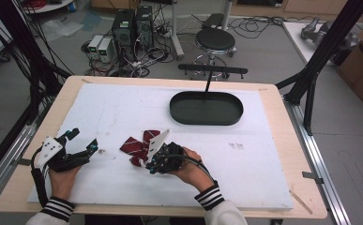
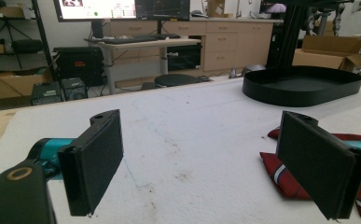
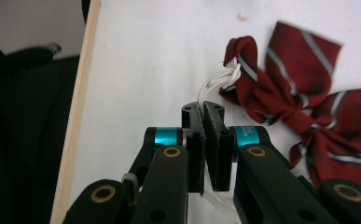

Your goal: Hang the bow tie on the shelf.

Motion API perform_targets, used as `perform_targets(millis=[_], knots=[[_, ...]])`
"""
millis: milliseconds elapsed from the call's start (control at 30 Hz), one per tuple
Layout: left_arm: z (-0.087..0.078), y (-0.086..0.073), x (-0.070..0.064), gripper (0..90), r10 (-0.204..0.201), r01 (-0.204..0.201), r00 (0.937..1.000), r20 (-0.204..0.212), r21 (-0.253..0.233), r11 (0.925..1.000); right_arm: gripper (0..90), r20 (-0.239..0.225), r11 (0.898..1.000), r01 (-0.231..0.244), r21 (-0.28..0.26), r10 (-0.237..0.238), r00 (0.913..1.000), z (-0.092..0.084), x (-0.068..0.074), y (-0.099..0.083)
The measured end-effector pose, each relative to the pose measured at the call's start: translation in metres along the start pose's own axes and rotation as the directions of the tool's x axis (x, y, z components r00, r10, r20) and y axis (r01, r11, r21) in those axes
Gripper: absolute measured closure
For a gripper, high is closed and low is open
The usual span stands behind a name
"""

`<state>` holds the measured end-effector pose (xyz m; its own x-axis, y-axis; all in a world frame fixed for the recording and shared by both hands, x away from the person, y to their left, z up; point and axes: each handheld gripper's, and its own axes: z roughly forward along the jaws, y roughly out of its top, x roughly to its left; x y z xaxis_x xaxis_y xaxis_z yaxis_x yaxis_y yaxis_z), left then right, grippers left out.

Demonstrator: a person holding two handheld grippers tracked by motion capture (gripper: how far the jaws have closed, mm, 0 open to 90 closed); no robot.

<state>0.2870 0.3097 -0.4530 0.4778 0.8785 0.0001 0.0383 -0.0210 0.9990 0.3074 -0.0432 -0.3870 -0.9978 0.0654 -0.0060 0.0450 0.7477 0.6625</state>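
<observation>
A dark red bow tie (image 1: pixel 139 144) with thin pale stripes lies on the white foam sheet (image 1: pixel 123 108) near the front middle of the table. A white elastic cord (image 3: pixel 215 86) loops out of one wing of the bow tie (image 3: pixel 308 107). My right gripper (image 3: pixel 202 109) is shut on that cord, with the pads pressed together and the cord running between them. In the high view the right gripper (image 1: pixel 145 163) sits just right of the tie, held in a hand. My left gripper (image 1: pixel 83 139) rests at the front left, its jaws wide apart and nothing between them (image 2: pixel 201 130); the bow tie (image 2: pixel 281 175) lies past its right jaw.
A black oval tray (image 1: pixel 206 123) stands at the back middle of the sheet, also in the left gripper view (image 2: pixel 304 88). A black T-shaped stand (image 1: pixel 212 70) rises behind it. Bare wooden table edge (image 1: pixel 282 140) frames the sheet. A stool, computers and cables are on the floor beyond.
</observation>
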Motion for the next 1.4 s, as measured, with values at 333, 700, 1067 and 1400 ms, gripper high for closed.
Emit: perform_targets(millis=[333,700,1067,1400], knots=[[0.000,0.000,0.000,15.2,-0.003,0.003,1.0000,-0.001,-0.001,1.0000,87.4,0.068,0.989,-0.009,-0.146,0.020,0.9975,-0.017,-0.004,0.000],[0.000,0.000,0.000,15.2,-0.005,0.005,1.0000,-0.001,-0.002,1.0000,87.4,0.178,0.966,-0.001,-0.260,0.049,0.9828,-0.048,-0.013,0.002],[0.000,0.000,0.000,15.1,-0.006,0.006,1.0000,-0.001,-0.002,1.0000,87.4,0.257,0.931,-0.006,-0.365,0.107,0.9604,-0.085,-0.024,0.004],[0.000,0.000,0.000,15.1,-0.010,0.010,1.0000,-0.001,-0.004,0.9999,87.3,0.336,0.901,0.003,-0.433,0.158,0.9286,-0.113,-0.036,0.002]])
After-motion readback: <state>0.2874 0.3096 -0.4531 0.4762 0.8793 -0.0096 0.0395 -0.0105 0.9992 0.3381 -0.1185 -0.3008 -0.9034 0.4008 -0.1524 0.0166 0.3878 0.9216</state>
